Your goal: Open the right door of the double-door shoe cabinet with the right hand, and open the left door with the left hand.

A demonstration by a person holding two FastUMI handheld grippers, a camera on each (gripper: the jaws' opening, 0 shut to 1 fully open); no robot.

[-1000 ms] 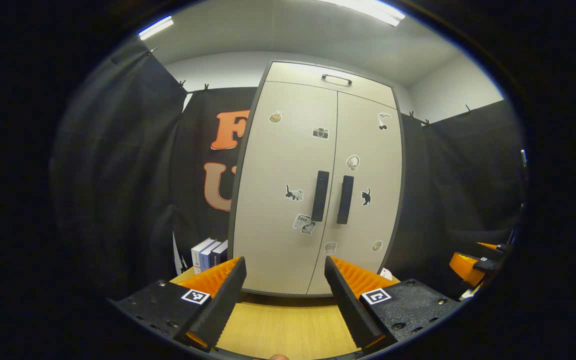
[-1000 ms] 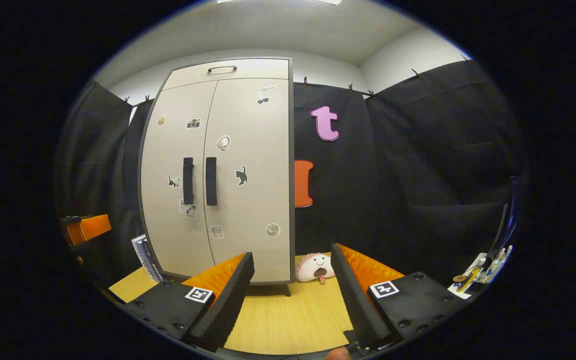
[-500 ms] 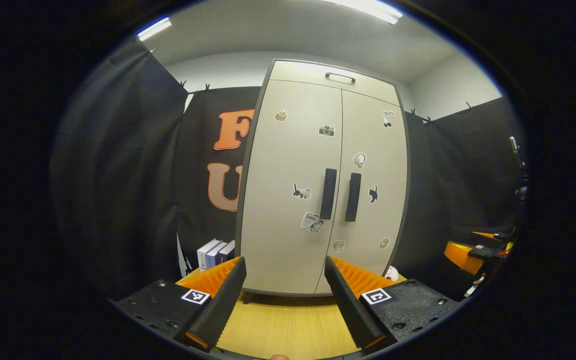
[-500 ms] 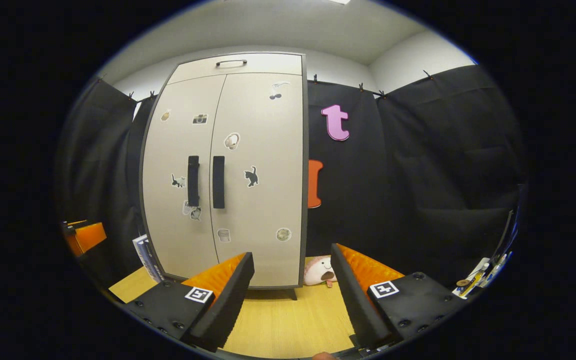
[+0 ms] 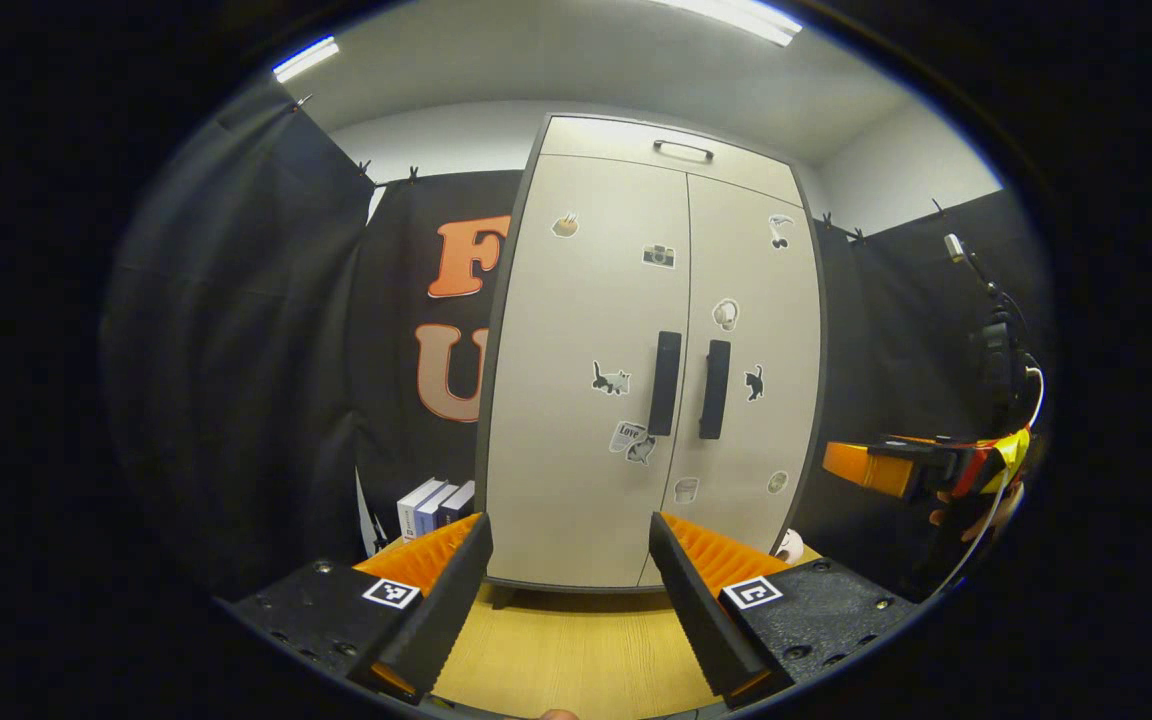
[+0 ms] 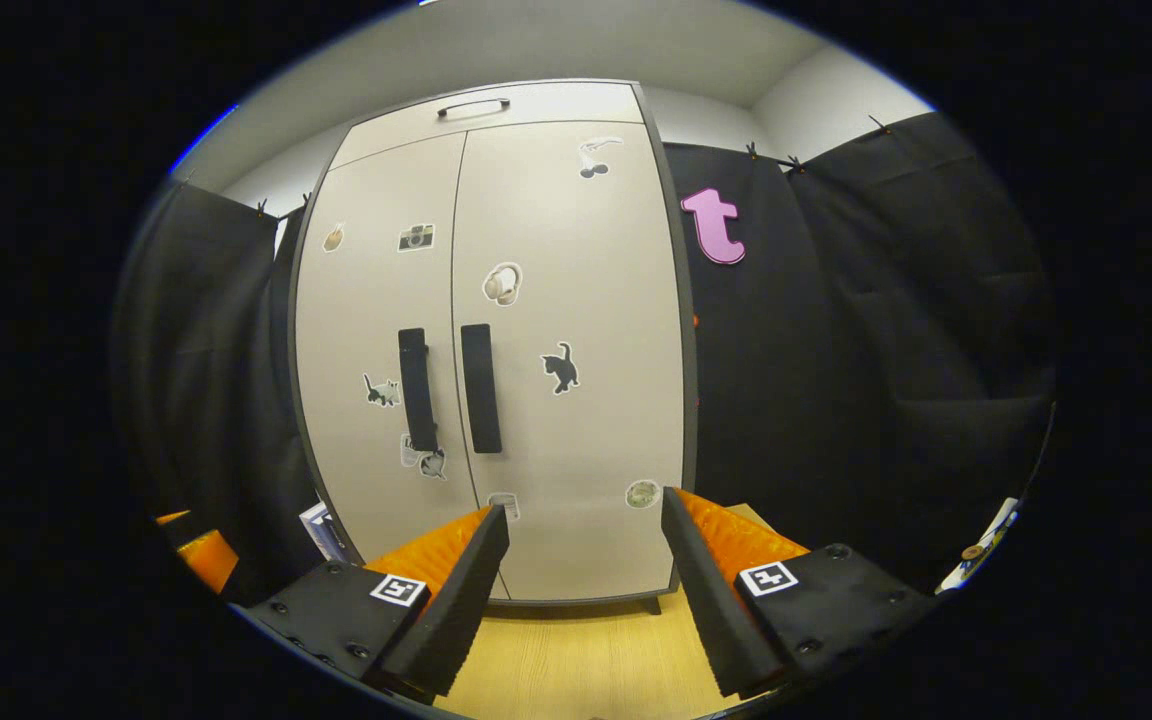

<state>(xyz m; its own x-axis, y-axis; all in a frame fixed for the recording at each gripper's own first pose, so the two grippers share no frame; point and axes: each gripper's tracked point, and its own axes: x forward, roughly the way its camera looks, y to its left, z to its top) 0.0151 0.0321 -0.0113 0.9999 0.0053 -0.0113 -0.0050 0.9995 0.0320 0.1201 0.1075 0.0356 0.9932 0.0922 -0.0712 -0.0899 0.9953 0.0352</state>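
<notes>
Both doors shut. Right gripper (image 6: 576, 530) has come closer since a sec ago: shoe cabinet (image 6: 496, 330) looms larger, right handle (image 6: 481, 388) nearer its open, empty fingers. Left gripper (image 5: 568, 540), also open w/ nothing held, hangs back facing left handle (image 5: 665, 383). Cabinet stands at counter's (image 5: 576, 650) back edge.

Walls: black cloth drapes (image 5: 236, 330) clipped below white upper wall (image 5: 436, 135).
Ceiling: white, long bright tube lights (image 5: 736, 15).
Surface: light wooden tabletop (image 5: 576, 650), near.
</notes>
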